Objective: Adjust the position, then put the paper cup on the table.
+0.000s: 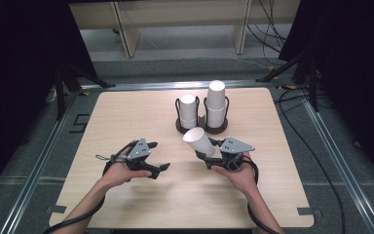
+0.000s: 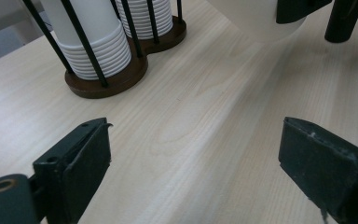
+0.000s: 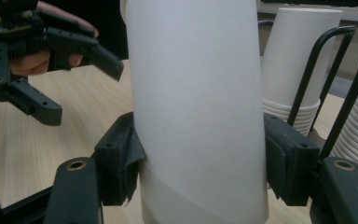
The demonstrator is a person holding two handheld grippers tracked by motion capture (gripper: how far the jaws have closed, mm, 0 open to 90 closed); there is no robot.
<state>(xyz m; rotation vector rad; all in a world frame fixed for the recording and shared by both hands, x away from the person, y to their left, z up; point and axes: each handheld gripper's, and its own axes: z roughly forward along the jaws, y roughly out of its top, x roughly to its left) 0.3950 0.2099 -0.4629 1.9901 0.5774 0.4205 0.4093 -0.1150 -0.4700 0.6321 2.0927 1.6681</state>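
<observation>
Above surface [image 1: 126, 195], paper cup [image 1: 199, 141] clamped in right gripper [image 1: 213, 157] jaws; left gripper [image 1: 161, 168] jaws spread, empty; step judged: cup carried from holder [image 1: 202, 127]; next, handover or placement.

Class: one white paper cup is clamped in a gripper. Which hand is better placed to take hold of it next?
Left. The left gripper is open and empty, pointing toward the white paper cup, which the right gripper already clamps.

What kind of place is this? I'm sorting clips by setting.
Probably a lab or recording workspace, not a home: a bare wooden table ringed by dark curtains, loose cables on the floor, and a wire holder of stacked paper cups.
</observation>
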